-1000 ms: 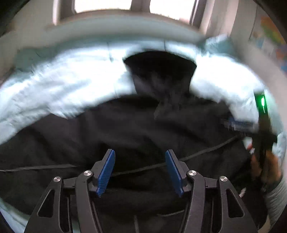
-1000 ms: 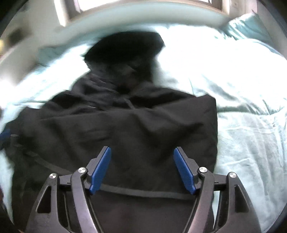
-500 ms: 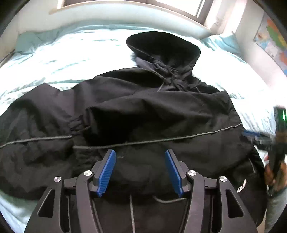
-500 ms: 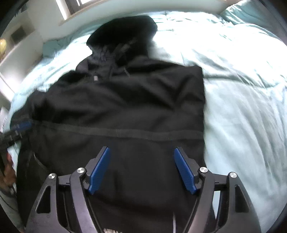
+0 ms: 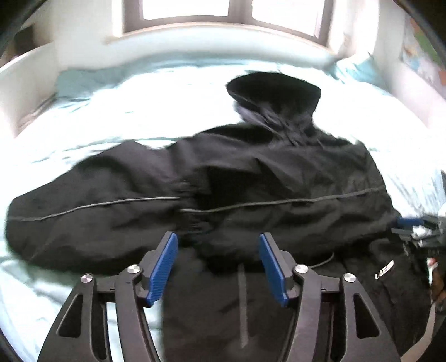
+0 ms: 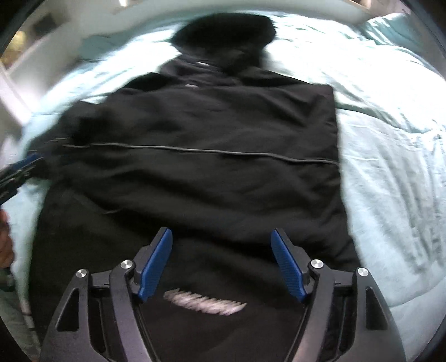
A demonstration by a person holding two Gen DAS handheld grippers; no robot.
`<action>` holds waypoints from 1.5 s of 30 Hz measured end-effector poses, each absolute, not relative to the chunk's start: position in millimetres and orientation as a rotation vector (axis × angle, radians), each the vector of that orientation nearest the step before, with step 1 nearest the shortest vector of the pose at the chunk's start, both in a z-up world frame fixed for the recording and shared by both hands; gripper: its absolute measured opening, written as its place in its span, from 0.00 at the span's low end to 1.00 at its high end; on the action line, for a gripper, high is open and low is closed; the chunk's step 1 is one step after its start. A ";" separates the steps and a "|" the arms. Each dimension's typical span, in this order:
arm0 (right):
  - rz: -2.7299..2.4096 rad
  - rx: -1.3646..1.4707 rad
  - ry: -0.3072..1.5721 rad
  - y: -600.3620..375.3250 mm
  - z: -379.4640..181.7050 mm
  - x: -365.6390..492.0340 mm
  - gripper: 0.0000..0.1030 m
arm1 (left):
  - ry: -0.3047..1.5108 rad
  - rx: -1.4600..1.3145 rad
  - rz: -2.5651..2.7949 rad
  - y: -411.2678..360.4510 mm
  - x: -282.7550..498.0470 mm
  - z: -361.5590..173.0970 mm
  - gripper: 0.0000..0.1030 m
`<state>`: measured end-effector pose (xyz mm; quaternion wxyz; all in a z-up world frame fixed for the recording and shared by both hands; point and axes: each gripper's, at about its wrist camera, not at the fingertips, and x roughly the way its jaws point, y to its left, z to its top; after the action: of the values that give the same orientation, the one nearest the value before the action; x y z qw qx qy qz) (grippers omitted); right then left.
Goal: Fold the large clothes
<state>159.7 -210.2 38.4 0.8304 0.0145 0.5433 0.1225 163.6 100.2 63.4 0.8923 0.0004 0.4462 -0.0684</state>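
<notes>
The pale blue bed [image 5: 117,117] carries a black hooded jacket [image 5: 251,189] spread below and ahead of both tongs. The left gripper [image 5: 218,264], jaws just widened, and the right gripper [image 6: 221,264] both hang released above it, holding nothing.

A wide bed covered in a rumpled pale aqua duvet [image 5: 117,117] fills most of the room, with a matching light blue pillow [image 5: 354,68] at its far right corner. Behind it a white-framed window [image 5: 228,11] above a pale sill [image 5: 217,39] lets in strong daylight that bleaches the bedding. A colourful wall map [image 5: 421,55] hangs on the white wall to the right, and white shelving [image 6: 33,33] stands to the left.
</notes>
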 end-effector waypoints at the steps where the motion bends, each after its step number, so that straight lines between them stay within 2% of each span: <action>1: 0.294 0.057 1.151 -193.5 40.8 165.2 0.74 | 0.910 -0.024 -0.118 116.8 157.1 70.9 0.63; 4: 0.321 0.052 1.075 -160.5 63.8 146.3 0.74 | 0.870 -0.083 -0.045 157.1 146.9 83.5 0.63; 7: 0.320 -0.024 0.977 -128.2 62.9 142.6 0.77 | 0.856 -0.161 0.093 215.0 141.6 83.6 0.63; 11: 0.308 -0.077 0.967 -122.4 3.2 172.9 0.78 | 0.845 -0.350 0.265 304.3 134.6 65.6 0.63; 14: 0.307 -0.061 0.987 -128.1 -45.8 186.2 0.84 | 0.837 -0.333 0.439 348.5 132.7 52.5 0.63; 20: 0.311 -0.077 0.909 -123.5 -47.5 178.8 0.88 | 0.819 -0.672 0.448 448.7 142.8 20.2 0.64; 25: 0.323 -0.070 0.895 -125.7 -48.2 174.0 0.90 | 0.836 -0.577 0.514 462.8 168.1 1.6 0.64; 32: 0.323 -0.072 0.892 -126.3 -49.6 173.7 0.90 | 0.823 -0.728 0.471 489.7 192.9 -30.7 0.63; 34: 0.322 -0.073 0.892 -125.8 -49.6 173.7 0.90 | 0.810 -0.705 0.473 485.5 191.8 -27.9 0.31; 36: 0.322 -0.073 0.892 -125.6 -49.7 173.7 0.91 | 0.772 -0.671 0.452 475.5 188.7 -16.4 0.21; 37: 0.323 -0.071 0.892 -126.2 -49.8 173.8 0.91 | 0.747 -0.649 0.436 468.1 185.6 -8.5 0.18; 45: 0.316 -0.062 0.889 -127.9 -47.3 171.5 0.91 | 0.586 -0.457 0.253 386.0 164.5 64.2 0.16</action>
<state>171.5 -127.9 -47.3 0.8902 -0.0297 0.4282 0.1524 164.5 386.0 64.2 0.9240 -0.2225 0.2855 0.1234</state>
